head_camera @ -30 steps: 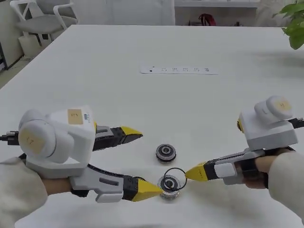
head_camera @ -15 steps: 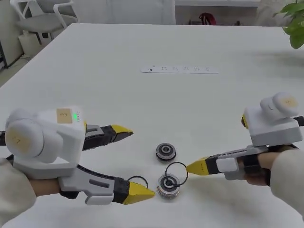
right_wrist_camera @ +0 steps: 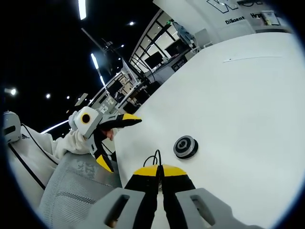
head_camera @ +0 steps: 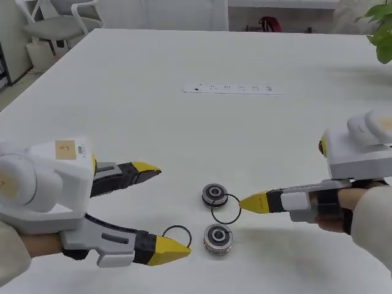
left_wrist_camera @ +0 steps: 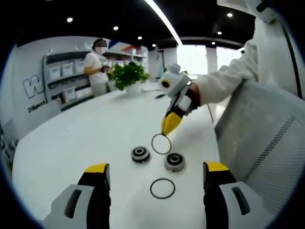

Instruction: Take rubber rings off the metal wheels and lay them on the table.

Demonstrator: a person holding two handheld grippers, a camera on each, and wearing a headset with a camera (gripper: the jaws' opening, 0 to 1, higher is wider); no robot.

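Note:
Two metal wheels lie on the white table, one farther and one nearer. My right gripper is shut on a thin black rubber ring, which hangs between the two wheels. A second ring lies flat on the table left of the near wheel. My left gripper is open, with nothing between its fingers, left of the wheels. In the left gripper view the loose ring lies ahead of the jaws, the wheels lie beyond, and the right gripper holds its ring. In the right gripper view the held ring shows beside one wheel.
A flat white strip lies farther back on the table. A chair stands beyond the far left corner and a plant at the far right. A person stands in the background.
My right gripper has pulled the ring up off the near wheel and carried it back toward the far wheel. My left gripper has drawn back to the left, uncovering a ring on the table.

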